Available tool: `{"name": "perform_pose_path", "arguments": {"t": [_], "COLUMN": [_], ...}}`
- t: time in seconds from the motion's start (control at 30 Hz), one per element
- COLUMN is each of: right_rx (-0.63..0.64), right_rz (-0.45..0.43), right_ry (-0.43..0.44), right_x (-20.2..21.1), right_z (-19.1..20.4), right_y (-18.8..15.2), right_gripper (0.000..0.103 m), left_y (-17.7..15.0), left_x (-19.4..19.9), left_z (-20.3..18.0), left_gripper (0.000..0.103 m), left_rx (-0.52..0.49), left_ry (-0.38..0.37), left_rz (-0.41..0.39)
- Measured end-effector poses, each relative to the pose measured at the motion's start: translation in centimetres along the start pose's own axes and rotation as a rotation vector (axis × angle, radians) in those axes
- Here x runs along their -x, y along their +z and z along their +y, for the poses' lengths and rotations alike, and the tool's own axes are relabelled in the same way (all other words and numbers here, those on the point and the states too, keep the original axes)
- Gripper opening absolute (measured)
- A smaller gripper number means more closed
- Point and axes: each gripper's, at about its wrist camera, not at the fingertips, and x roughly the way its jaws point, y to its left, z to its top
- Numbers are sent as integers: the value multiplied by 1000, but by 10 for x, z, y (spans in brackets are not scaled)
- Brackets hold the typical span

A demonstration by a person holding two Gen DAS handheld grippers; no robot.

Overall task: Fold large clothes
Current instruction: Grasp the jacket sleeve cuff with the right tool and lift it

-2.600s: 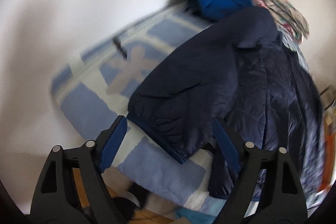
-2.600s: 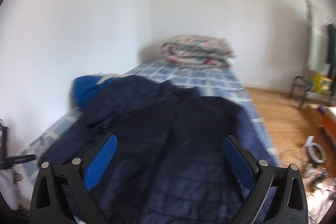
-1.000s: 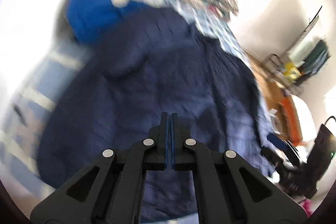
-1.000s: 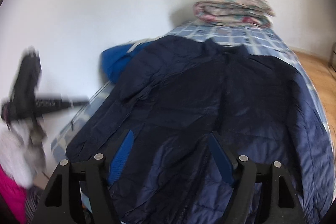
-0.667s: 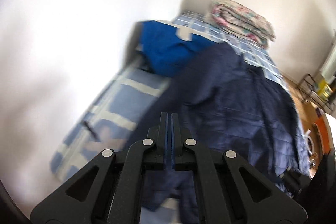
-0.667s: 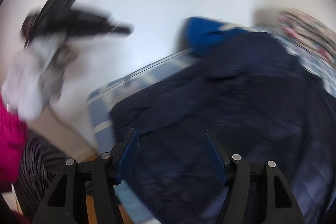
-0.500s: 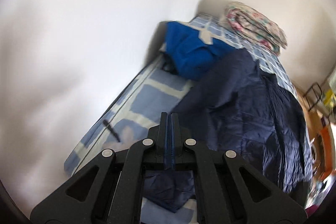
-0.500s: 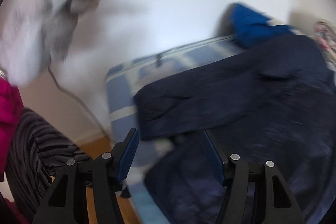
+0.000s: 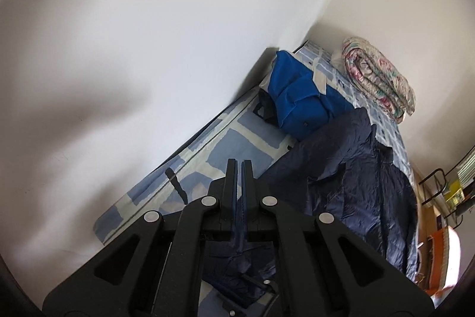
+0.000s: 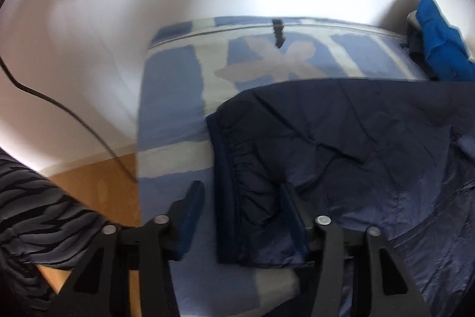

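A dark navy quilted jacket (image 9: 356,186) sprawls across the right of the left wrist frame; its elastic-cuffed sleeve (image 10: 246,183) lies flat, lower centre of the right wrist view.

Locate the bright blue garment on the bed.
The bright blue folded garment lies against the white wall on the blue checked bedspread, between the rolled floral quilt and the navy puffer jacket.
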Motion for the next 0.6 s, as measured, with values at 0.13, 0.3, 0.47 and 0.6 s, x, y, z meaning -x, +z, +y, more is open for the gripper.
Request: {"name": "perform_pose_path", "arguments": {"t": [0.13, 0.3, 0.47, 0.6], "right_rx": [-54, -292, -553, -755], "right_rz": [8, -124, -265, -340], "right_ry": [13, 83, 89, 24], "right_x": [6, 61, 128, 174], "right_z": [-17, -70, -148, -216], "right_y": [2, -5, -46, -108], "right_gripper": [7, 4, 4, 4], "left_y": [1, 2, 0, -6], "left_x": [3, 6, -1, -11], "left_z": [-3, -11, -38, -72], "left_gripper": [0, 0, 0, 0], "left_rx": [7, 14, -15, -66], "left_ry": [-5, -21, -42, -73], "left_rz": [-13, -24, -13, 14]}}
